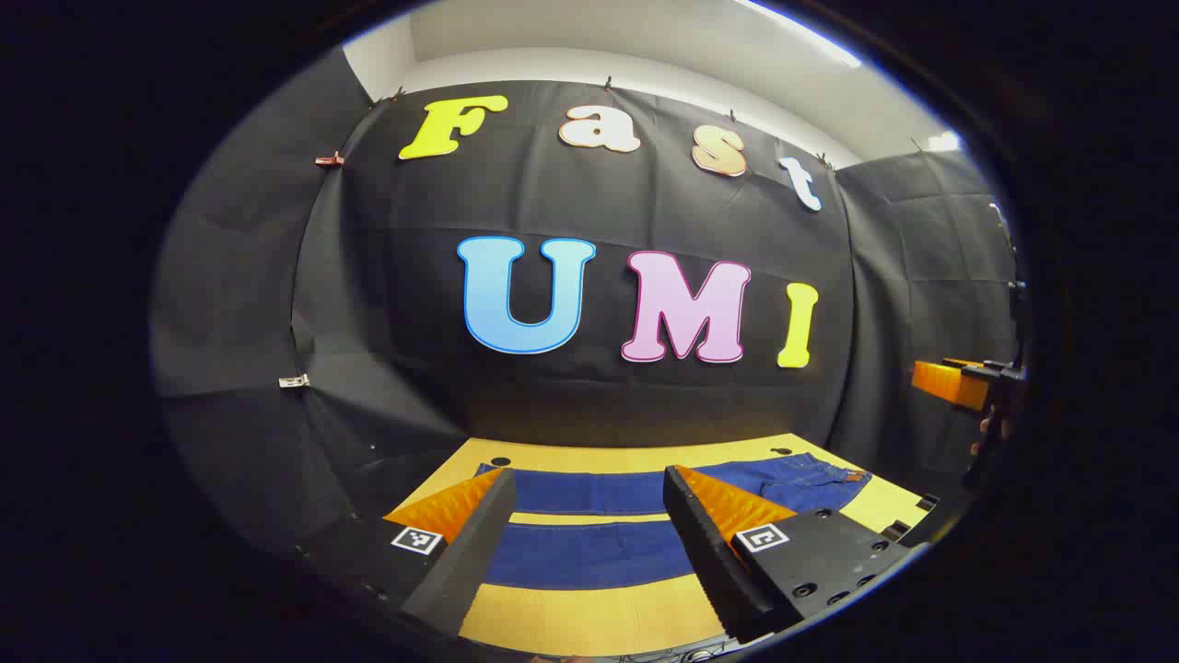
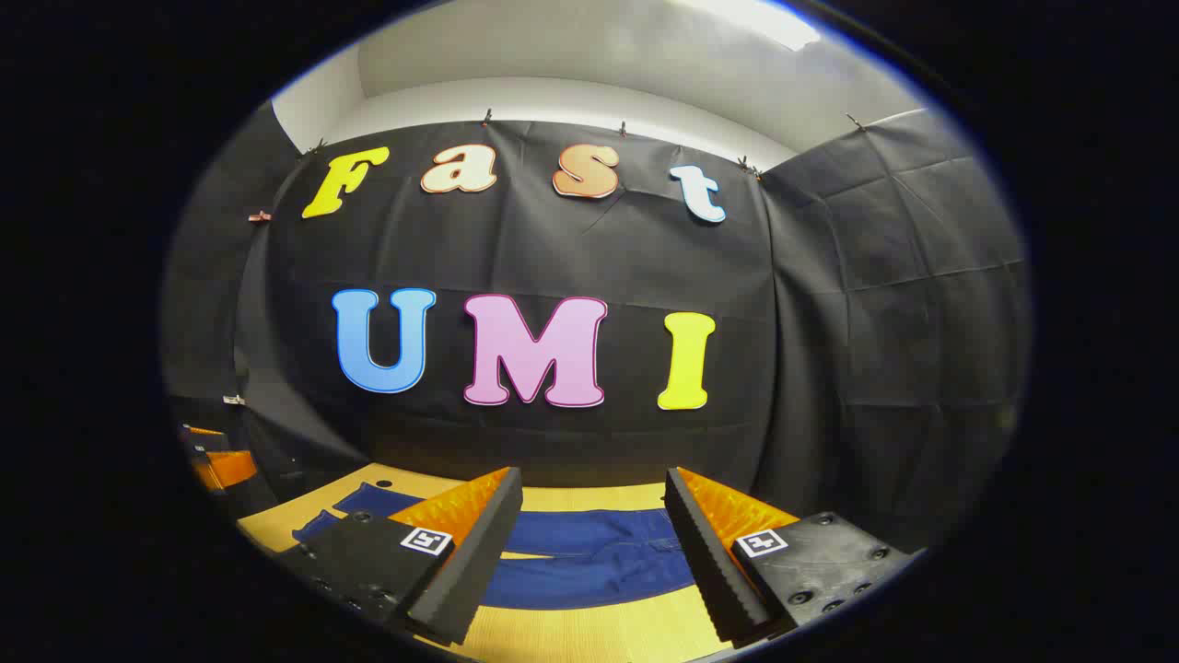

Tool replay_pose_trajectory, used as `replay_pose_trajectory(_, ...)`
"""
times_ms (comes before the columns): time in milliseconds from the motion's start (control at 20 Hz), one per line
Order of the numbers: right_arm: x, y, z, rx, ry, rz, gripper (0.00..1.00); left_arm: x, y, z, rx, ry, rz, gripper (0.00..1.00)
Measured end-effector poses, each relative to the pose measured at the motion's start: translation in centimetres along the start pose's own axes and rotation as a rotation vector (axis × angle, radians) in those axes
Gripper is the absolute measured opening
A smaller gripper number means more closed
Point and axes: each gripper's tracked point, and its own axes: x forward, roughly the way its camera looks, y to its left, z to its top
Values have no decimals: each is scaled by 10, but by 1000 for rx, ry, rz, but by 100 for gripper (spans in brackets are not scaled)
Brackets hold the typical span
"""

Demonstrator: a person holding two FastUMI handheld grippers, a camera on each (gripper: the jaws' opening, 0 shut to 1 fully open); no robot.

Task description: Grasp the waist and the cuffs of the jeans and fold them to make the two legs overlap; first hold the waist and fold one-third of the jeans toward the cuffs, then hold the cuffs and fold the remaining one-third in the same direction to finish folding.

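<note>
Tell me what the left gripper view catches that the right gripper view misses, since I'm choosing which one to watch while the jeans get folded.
Left gripper view alone: the jeans as two legs with a strip of table between them, the waist at the right end, and the right hand-held gripper at the right edge, its fingers not clear. Right gripper view alone: the left hand-held gripper as orange parts at the left edge, and the jeans' crotch area straight ahead. Both: open fingers above the flat, unfolded jeans on the yellow table.
</note>
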Motion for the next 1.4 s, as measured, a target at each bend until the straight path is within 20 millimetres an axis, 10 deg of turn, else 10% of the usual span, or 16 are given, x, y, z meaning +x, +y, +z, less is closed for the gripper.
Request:
replay_pose_trajectory(900,48,3,-23,-13,88,16,95,48,15,-8,-77,49,57,99)
replay_pose_trajectory(1400,90,-17,-37,-44,122,26,96,86,92,-51,176,225,75,100)
